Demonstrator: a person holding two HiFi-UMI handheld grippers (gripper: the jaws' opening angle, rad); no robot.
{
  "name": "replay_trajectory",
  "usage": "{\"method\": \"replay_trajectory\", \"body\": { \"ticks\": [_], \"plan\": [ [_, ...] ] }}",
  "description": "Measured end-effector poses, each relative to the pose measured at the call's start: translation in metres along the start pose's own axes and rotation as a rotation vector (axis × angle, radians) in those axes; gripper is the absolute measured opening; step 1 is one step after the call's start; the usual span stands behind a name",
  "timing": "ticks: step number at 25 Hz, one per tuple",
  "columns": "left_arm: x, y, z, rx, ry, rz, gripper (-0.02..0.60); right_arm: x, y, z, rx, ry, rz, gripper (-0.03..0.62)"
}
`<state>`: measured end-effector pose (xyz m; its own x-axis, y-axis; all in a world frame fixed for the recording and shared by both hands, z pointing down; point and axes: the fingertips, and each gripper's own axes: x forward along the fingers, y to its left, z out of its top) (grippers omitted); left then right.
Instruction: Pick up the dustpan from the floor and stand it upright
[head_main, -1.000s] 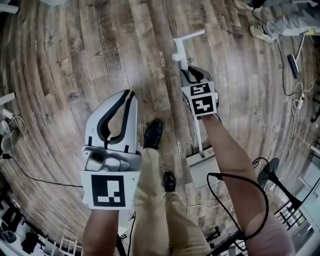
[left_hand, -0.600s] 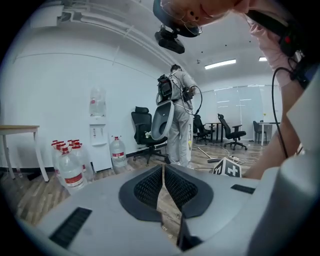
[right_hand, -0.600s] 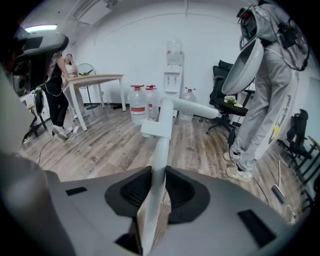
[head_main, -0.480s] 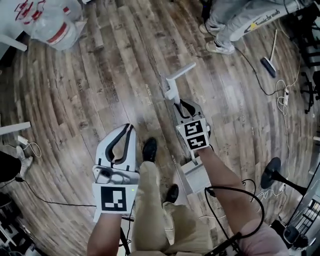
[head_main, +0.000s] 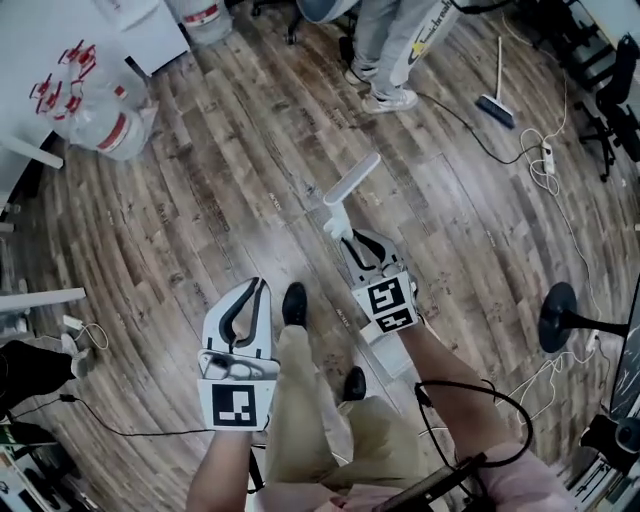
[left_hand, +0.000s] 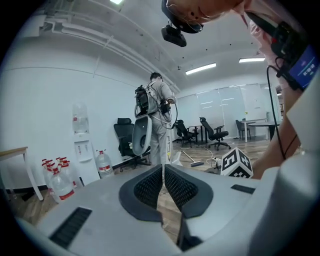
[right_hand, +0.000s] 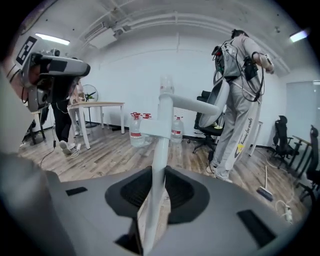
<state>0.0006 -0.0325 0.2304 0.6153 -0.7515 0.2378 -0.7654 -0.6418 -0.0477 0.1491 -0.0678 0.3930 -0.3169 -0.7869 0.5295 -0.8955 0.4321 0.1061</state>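
Observation:
The white dustpan's long handle rises toward me with its T-shaped grip on top, over the wooden floor. My right gripper is shut on the handle below that grip; in the right gripper view the handle runs up between the dark pads. Only an edge of the pan shows beside my right forearm. My left gripper hangs to the left of my shoe. It is shut on nothing, and in the left gripper view its pads meet at the tips.
My black shoes stand between the grippers. Water bottles sit by a white table at far left. A person stands at the back, a broom and cables lie at back right, and a round black stand base sits at right.
The head view has pulled away from the floor, so both grippers look smaller. The right gripper kept hold of the handle and shifted left; the pan slid under my forearm.

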Motion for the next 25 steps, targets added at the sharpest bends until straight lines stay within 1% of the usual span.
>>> {"method": "replay_trajectory", "body": {
  "ticks": [3, 6, 11, 15, 19, 22, 25],
  "plan": [
    [-0.02, -0.038, 0.016, 0.033, -0.004, -0.028, 0.023, -0.052, -0.005, -0.001, 0.011, -0.042, -0.028, 0.086],
    [-0.041, -0.074, 0.032, 0.048, -0.009, -0.054, 0.023, -0.101, -0.007, -0.007, 0.016, -0.075, -0.047, 0.084],
    [-0.068, -0.123, 0.05, 0.112, 0.004, -0.116, 0.023, -0.164, -0.01, -0.016, 0.015, -0.126, -0.081, 0.084],
    [-0.089, -0.147, 0.07, 0.141, -0.003, -0.162, 0.023, -0.207, -0.002, -0.031, 0.035, -0.129, -0.11, 0.084],
    [-0.111, -0.17, 0.085, 0.14, -0.008, -0.188, 0.023, -0.249, 0.007, -0.045, 0.056, -0.111, -0.136, 0.084],
    [-0.129, -0.182, 0.088, 0.136, 0.003, -0.215, 0.023, -0.274, 0.015, -0.053, 0.072, -0.091, -0.16, 0.084],
    [-0.147, -0.19, 0.082, 0.143, 0.026, -0.244, 0.023, -0.297, 0.022, -0.065, 0.089, -0.071, -0.195, 0.085]
  ]
}}
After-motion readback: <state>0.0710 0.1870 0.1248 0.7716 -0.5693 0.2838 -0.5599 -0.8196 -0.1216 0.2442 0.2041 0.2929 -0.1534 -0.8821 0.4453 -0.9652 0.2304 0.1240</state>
